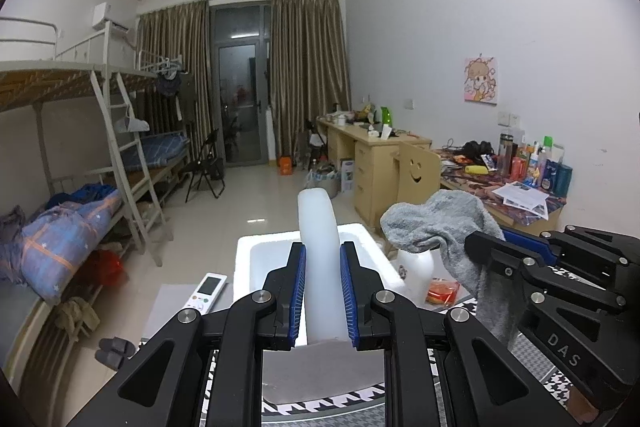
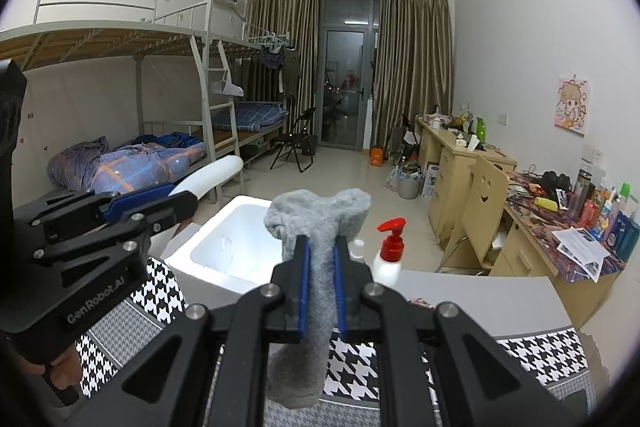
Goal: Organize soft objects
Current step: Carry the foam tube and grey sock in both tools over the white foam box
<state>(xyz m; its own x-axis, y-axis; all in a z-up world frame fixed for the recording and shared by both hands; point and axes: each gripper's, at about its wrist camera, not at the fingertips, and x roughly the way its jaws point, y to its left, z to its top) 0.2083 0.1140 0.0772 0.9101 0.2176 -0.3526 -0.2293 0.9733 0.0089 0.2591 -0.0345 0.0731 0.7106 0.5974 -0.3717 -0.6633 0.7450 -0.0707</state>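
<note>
Two grippers held soft things above the open white foam box.

The left gripper (image 1: 323,251) had its blue pads clamped on a long, smooth white foam roll (image 1: 318,227) that rose over the white foam box (image 1: 256,247). Beside it, the right gripper (image 2: 320,245) was closed narrowly on a grey fuzzy sock (image 2: 318,219), whose ends drooped above and below the pads. The box sat at the far edge of the houndstooth-covered counter (image 2: 360,363), next to a red-pump white bottle (image 2: 390,251).
</note>
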